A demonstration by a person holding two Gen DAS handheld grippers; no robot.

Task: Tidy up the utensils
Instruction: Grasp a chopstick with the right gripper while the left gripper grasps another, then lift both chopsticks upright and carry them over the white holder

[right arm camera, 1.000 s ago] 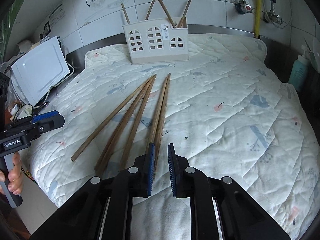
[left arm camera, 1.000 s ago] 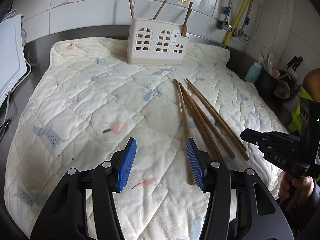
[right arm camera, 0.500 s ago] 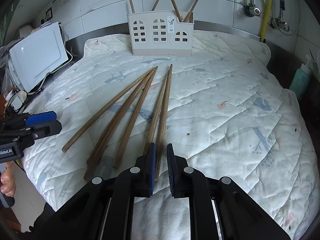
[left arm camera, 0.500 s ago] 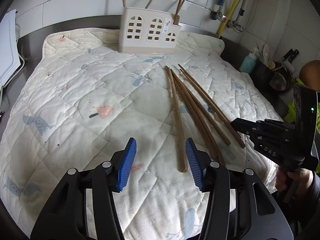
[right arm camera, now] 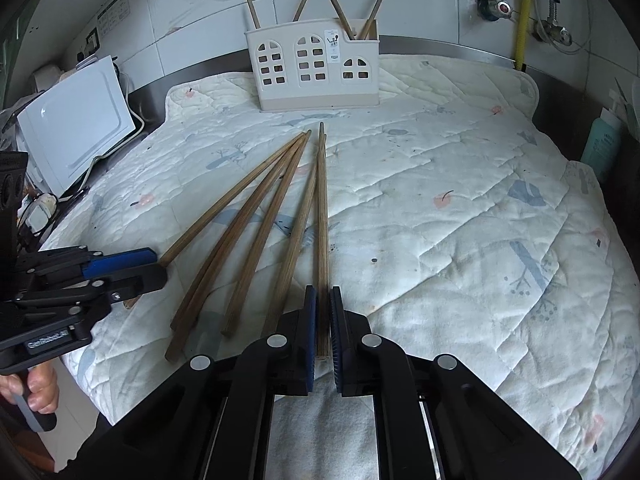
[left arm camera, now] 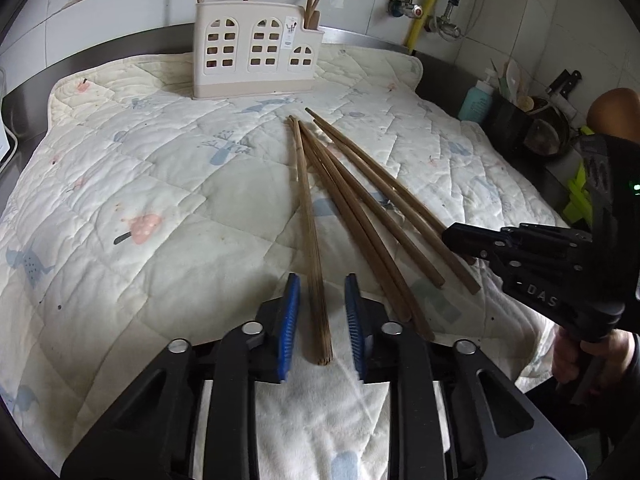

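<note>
Several long wooden chopsticks point(left arm camera: 352, 200) lie fanned on the quilted mat point(left arm camera: 160, 184), also shown in the right wrist view point(right arm camera: 260, 216). My left gripper point(left arm camera: 322, 308) is open, its blue pads on either side of the near end of the leftmost chopstick point(left arm camera: 310, 236). My right gripper point(right arm camera: 323, 312) is nearly shut around the near end of the rightmost chopstick point(right arm camera: 322, 216); the pads look to be just touching it. A white holder point(left arm camera: 256, 50) with arched cut-outs stands at the back with several chopsticks upright in it; it also shows in the right wrist view point(right arm camera: 316, 68).
A white appliance point(right arm camera: 72, 124) sits off the mat's left edge. A teal bottle point(left arm camera: 476, 100), dark pots and a knife stand at the right. Pipes and taps point(right arm camera: 524, 12) run along the tiled back wall. A steel counter point(left arm camera: 444, 76) surrounds the mat.
My left gripper moved right and narrowed, now straddling the leftmost chopstick's end. My right gripper moved forward, so the rightmost chopstick's end now lies between its pads.
</note>
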